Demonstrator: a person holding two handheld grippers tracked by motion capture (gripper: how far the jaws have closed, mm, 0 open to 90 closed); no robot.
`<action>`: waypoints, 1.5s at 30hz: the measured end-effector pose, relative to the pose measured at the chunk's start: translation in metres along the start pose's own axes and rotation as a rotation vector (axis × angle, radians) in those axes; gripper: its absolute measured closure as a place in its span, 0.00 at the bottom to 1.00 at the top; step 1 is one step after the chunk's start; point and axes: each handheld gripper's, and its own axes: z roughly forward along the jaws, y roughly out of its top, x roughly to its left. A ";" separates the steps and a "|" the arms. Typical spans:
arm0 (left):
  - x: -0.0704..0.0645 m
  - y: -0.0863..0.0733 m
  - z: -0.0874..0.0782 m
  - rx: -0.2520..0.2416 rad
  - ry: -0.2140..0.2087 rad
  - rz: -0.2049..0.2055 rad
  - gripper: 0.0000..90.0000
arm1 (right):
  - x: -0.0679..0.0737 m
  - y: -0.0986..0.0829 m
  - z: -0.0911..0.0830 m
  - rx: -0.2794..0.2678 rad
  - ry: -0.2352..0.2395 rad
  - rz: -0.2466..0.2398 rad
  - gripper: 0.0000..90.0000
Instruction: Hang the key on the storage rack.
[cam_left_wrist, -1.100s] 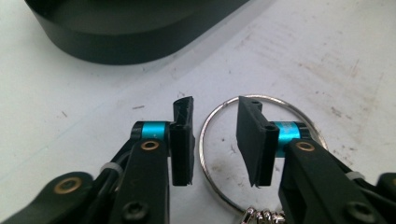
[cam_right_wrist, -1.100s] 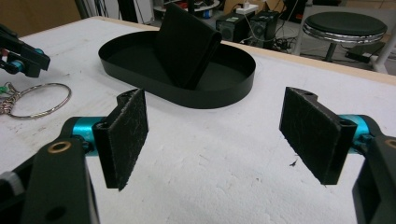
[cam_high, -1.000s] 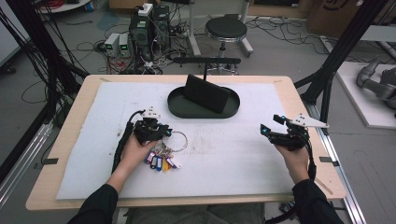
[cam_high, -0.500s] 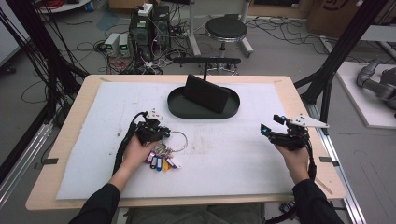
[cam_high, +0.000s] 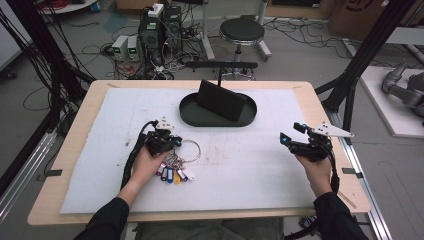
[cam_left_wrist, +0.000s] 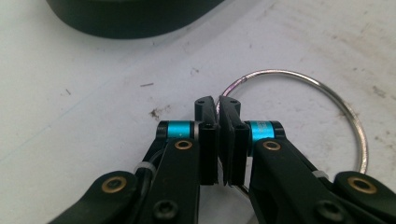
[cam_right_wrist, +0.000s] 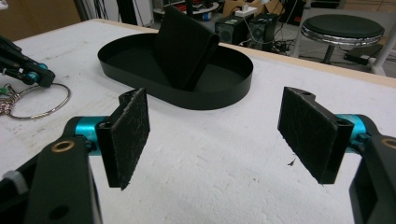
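A large metal key ring (cam_left_wrist: 327, 93) lies on the white mat, with several keys on coloured tags (cam_high: 172, 174) bunched at its near side. My left gripper (cam_left_wrist: 217, 105) is shut on the ring's wire at its left edge; from above the left gripper (cam_high: 172, 141) sits just left of the key ring (cam_high: 192, 150). My right gripper (cam_right_wrist: 224, 126) is open with nothing between its padded jaws. It hovers at the right of the mat, where the high view shows the right gripper (cam_high: 290, 131) pointing left.
A black oval tray (cam_high: 190, 117) sits at the back middle of the mat with a black folded case (cam_high: 220, 100) leaning upright in it. The right gripper view shows the tray (cam_right_wrist: 224, 93) ahead and the case (cam_right_wrist: 184, 46). A stool (cam_high: 242, 31) stands beyond the table.
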 end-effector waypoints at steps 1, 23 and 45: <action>0.000 0.001 -0.002 -0.007 -0.002 0.003 0.96 | 0.000 0.000 0.000 0.000 0.000 0.001 0.28; -0.034 0.014 -0.048 -0.179 -0.117 0.130 0.95 | 0.002 0.000 0.000 0.004 -0.001 -0.009 0.28; -0.038 0.011 -0.042 -0.125 -0.215 0.164 0.95 | 0.002 0.000 0.001 0.007 0.003 -0.008 0.28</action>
